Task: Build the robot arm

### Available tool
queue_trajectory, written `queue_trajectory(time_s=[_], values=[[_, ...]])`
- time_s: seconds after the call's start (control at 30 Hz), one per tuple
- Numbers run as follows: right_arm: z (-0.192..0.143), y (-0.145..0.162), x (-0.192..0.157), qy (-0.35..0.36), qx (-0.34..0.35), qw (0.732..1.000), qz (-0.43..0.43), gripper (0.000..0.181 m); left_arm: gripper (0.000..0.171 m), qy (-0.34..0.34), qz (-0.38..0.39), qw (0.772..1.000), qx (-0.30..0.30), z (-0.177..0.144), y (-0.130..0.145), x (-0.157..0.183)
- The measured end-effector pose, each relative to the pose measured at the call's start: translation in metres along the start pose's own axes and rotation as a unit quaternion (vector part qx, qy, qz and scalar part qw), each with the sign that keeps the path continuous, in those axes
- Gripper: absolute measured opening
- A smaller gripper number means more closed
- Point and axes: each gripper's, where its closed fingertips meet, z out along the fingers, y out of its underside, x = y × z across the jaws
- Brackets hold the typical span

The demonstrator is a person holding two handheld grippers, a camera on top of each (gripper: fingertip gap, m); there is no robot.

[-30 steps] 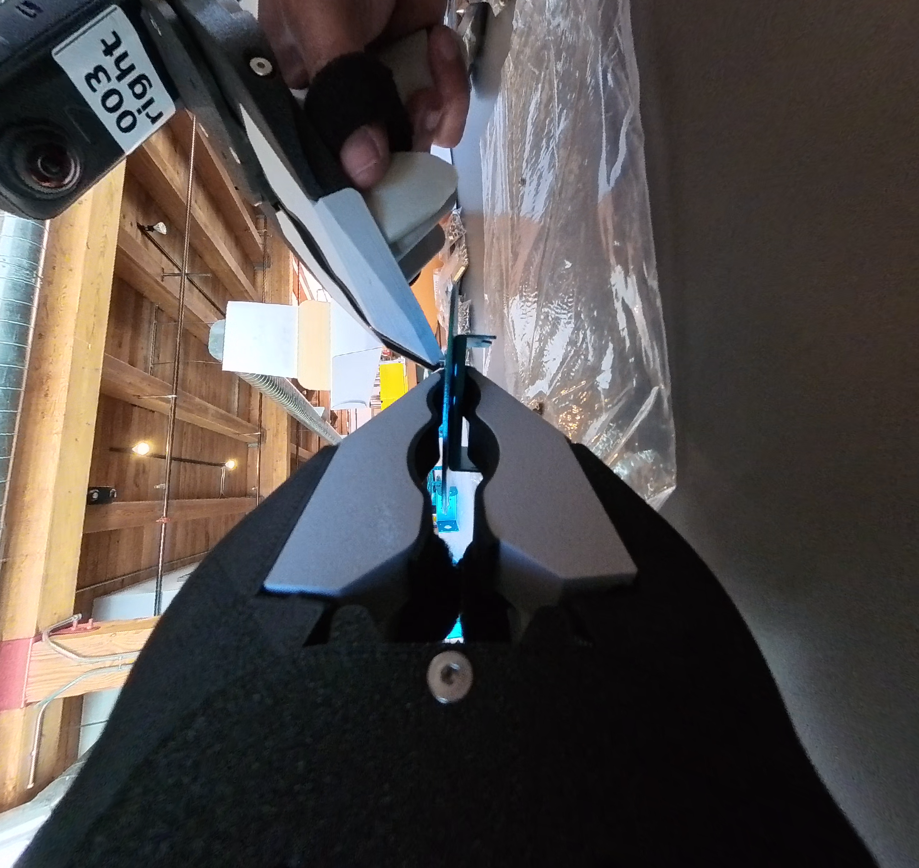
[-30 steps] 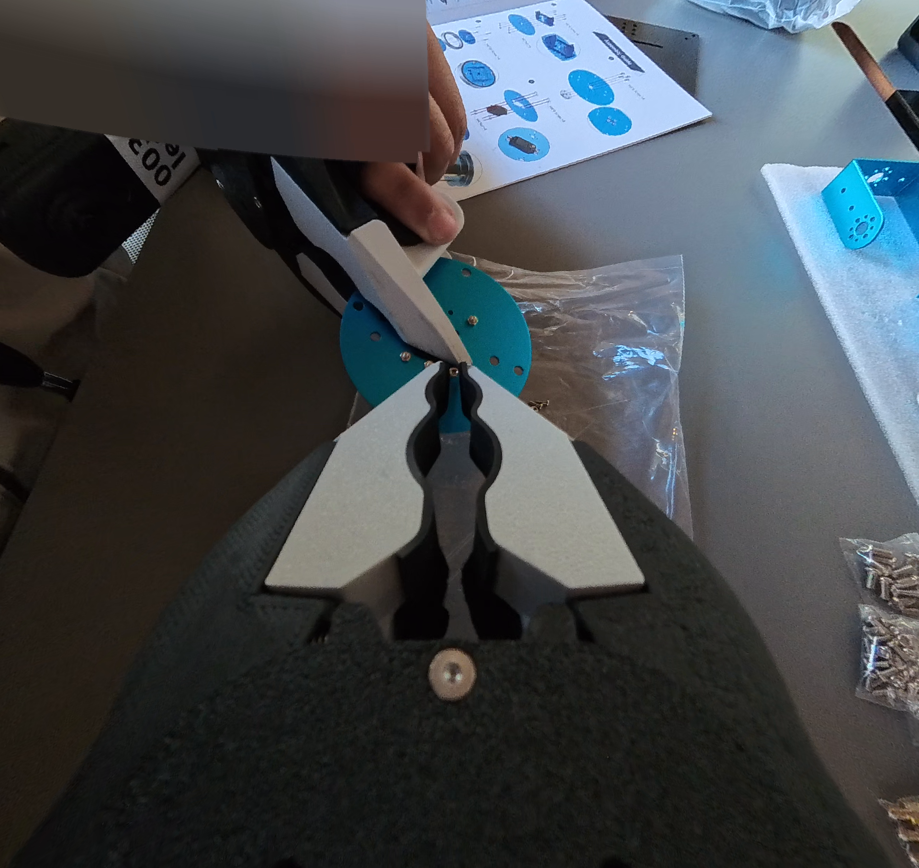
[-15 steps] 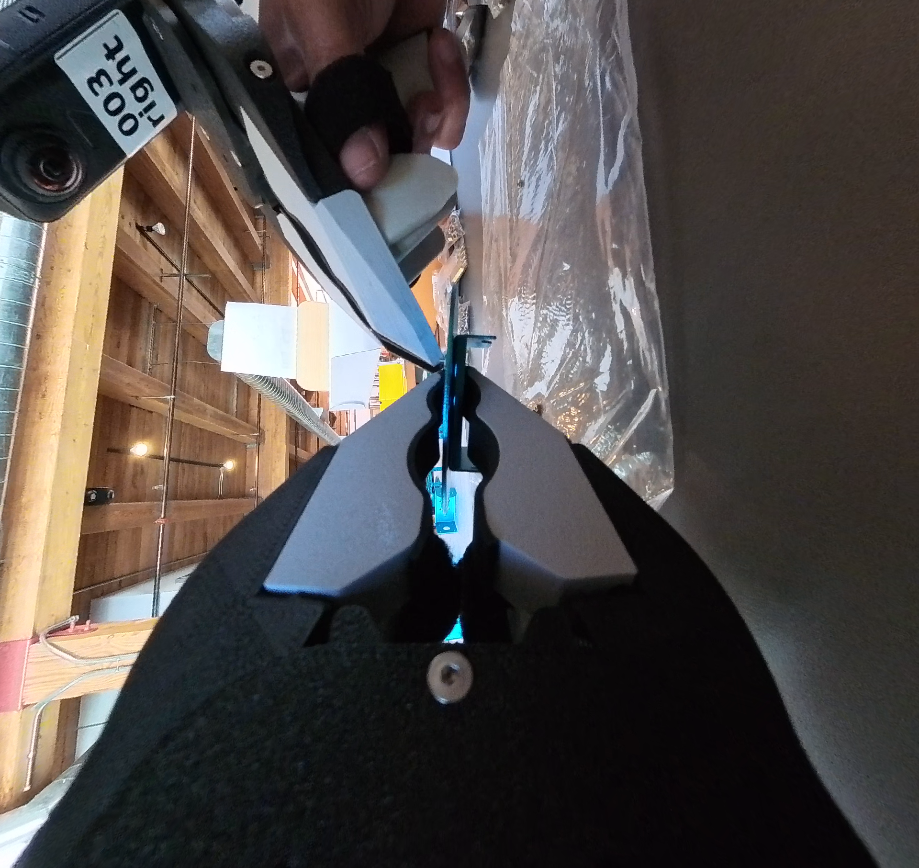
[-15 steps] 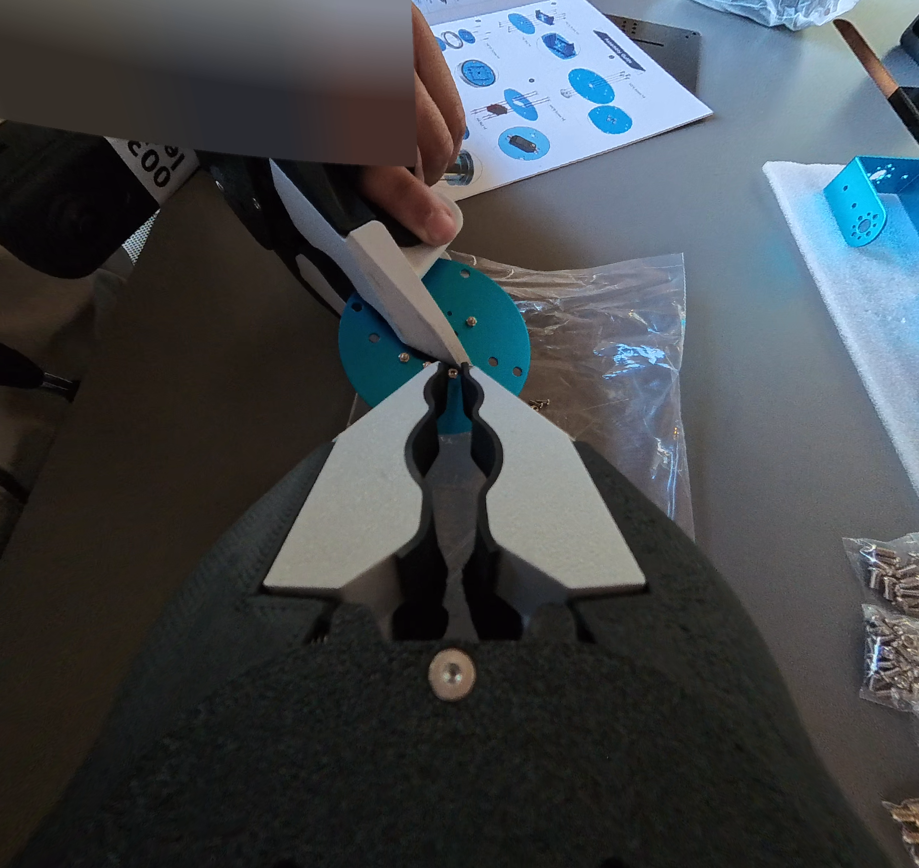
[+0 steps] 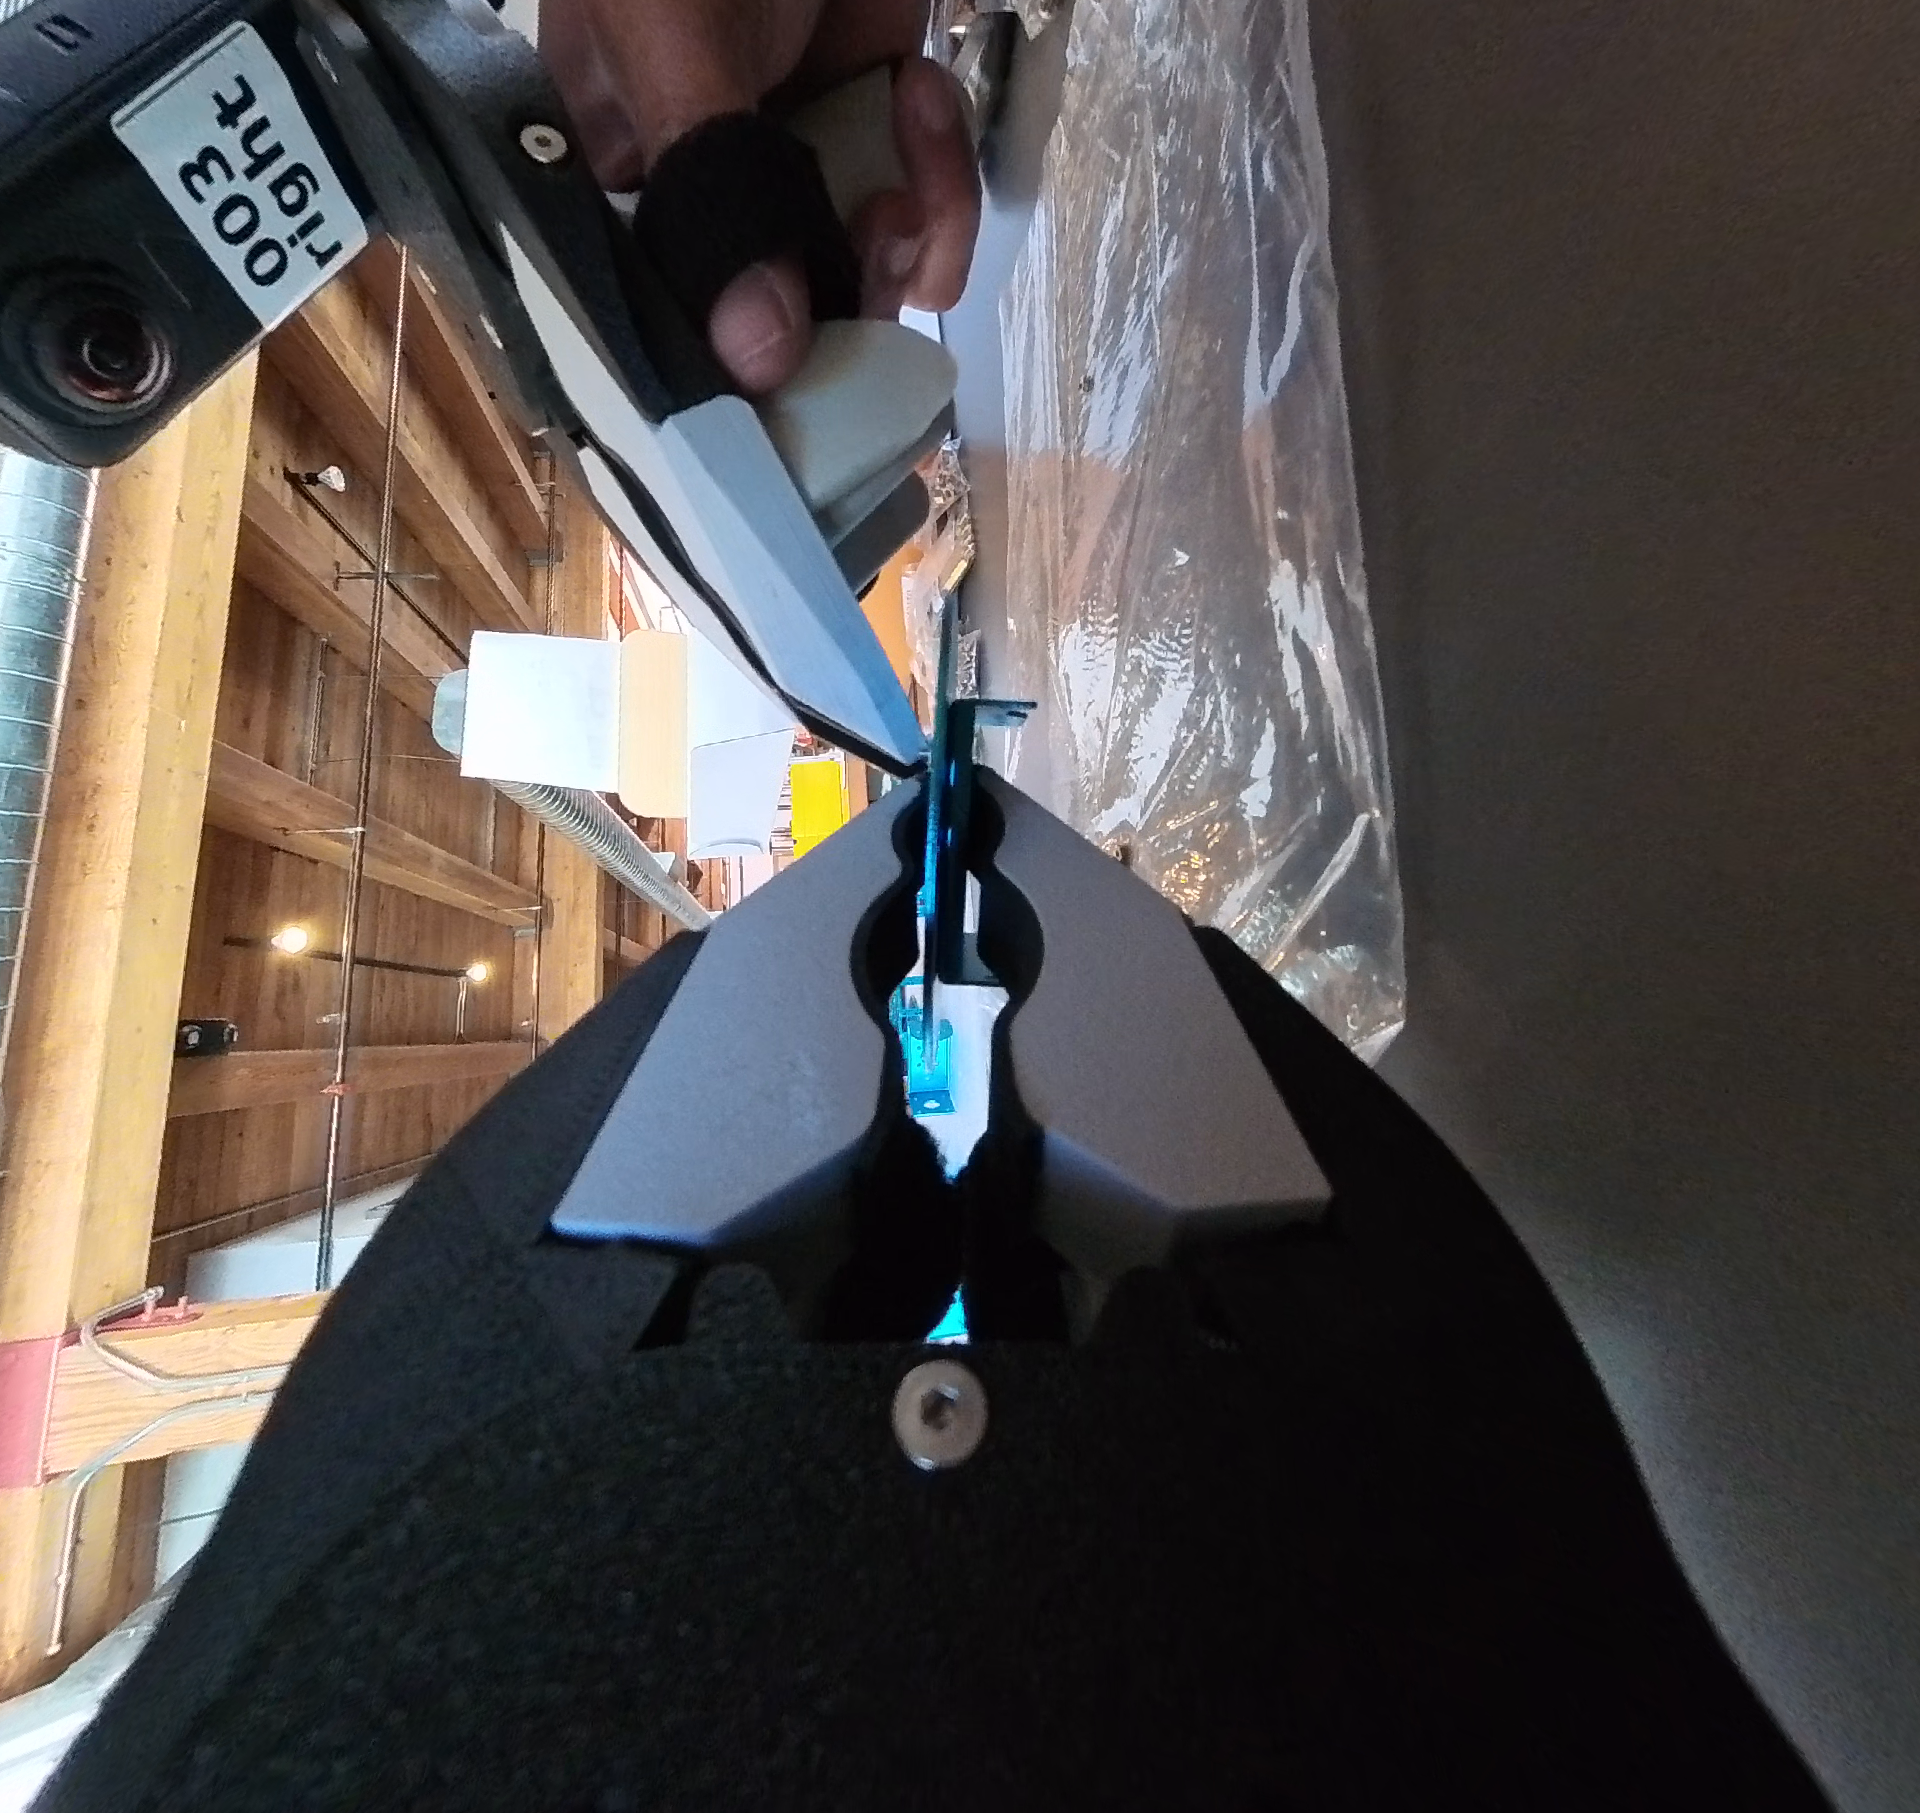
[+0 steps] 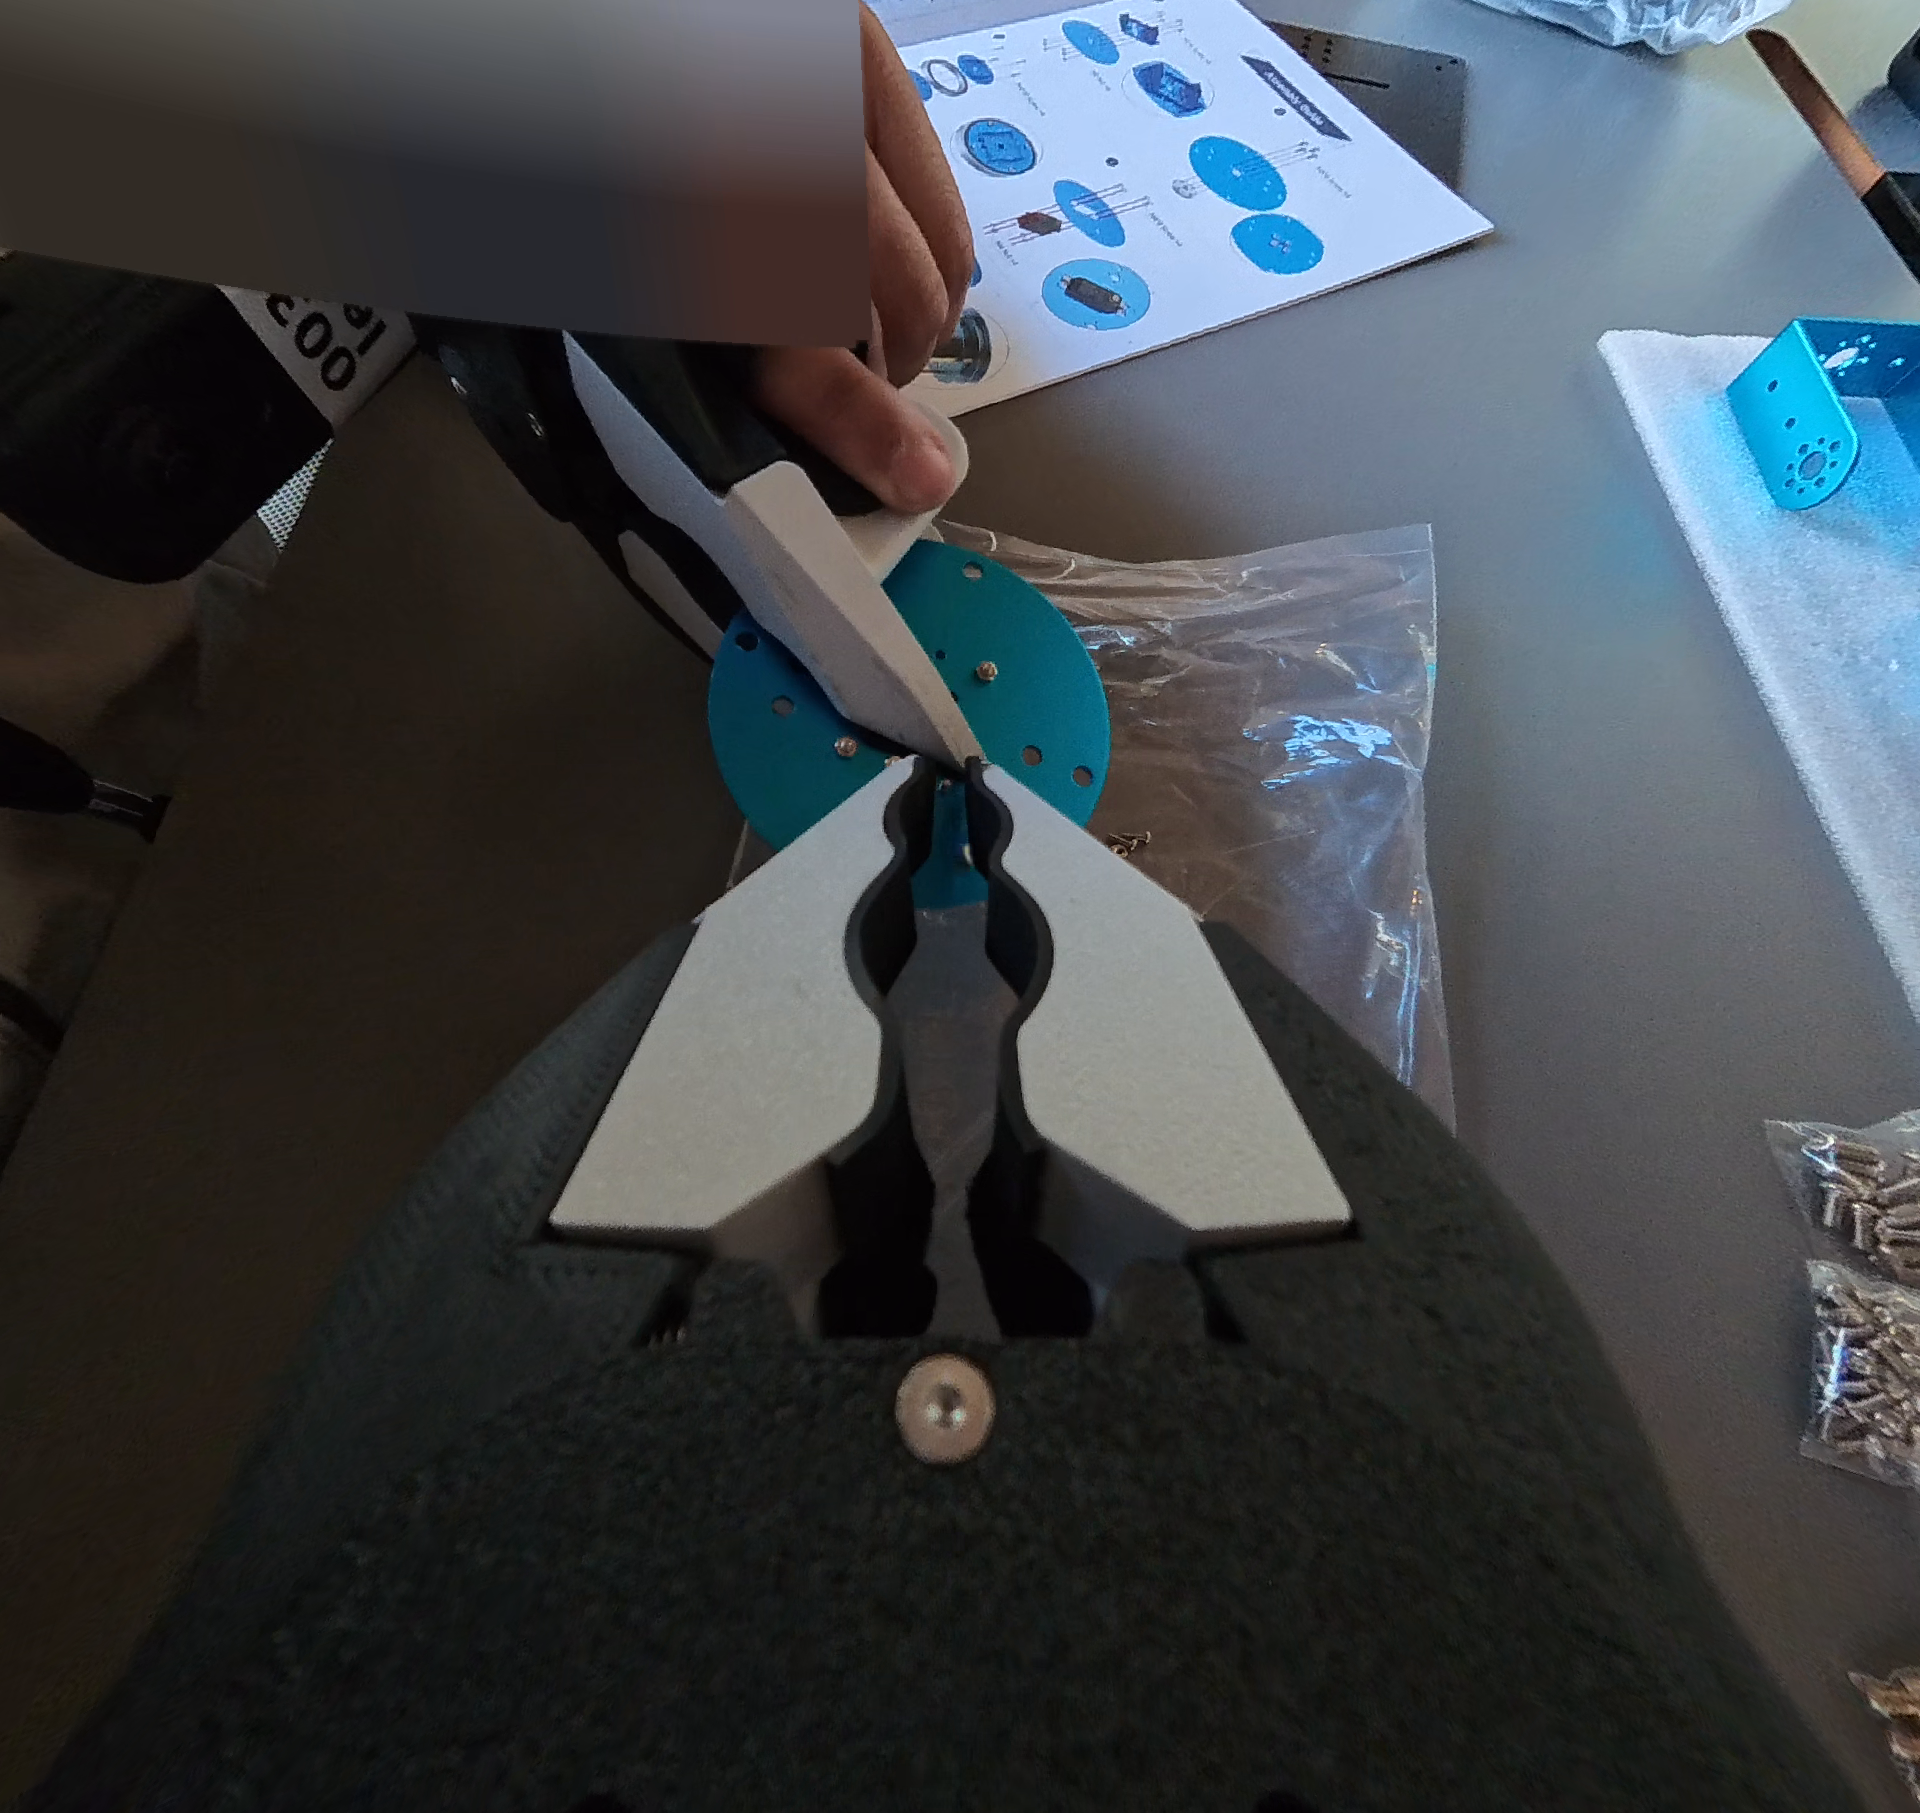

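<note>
Right wrist view | both tools grip blue disc point(image 6: 1023, 662) | clear bag point(image 6: 1278, 776) beneath (small screws inside)

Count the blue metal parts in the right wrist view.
2. The blue disc is clamped in the left gripper by the clear bag; the blue bracket lies on white foam at right. Others may be hidden.

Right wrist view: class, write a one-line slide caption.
Right gripper and left gripper meet at a blue disc above a clear bag on a grey table.
</note>
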Motion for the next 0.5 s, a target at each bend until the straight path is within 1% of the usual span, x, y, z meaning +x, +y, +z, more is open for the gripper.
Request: queue_trajectory(time_s=[0.1,0.2,0.27,0.33,0.43,0.5], values=[[-0.002,-0.002,0.0,0.0,0.006,1.0,-0.001,0.006,0.002,0.001,0.0,1.0,-0.002,0.001,0.001,0.0],[-0.014,-0.005,0.006,0.007,0.022,1.0,0.009,0.01,0.002,0.0,-0.002,1.0,-0.004,0.0,0.003,-0.001],[-0.029,0.005,0.02,0.03,0.011,0.999,0.015,0.011,0.001,-0.01,-0.004,1.0,-0.009,0.0,0.005,-0.005],[-0.044,0.024,0.032,0.048,-0.017,0.998,0.025,0.005,0.002,-0.028,-0.008,0.999,-0.015,0.0,0.009,-0.012],[-0.051,0.036,0.033,0.026,-0.013,0.997,0.074,0.011,0.001,-0.051,-0.017,0.998,-0.016,-0.001,0.01,-0.02],[-0.05,0.046,0.033,0.027,-0.029,0.997,0.068,0.011,0.001,-0.067,-0.016,0.997,-0.018,-0.002,0.01,-0.025]])
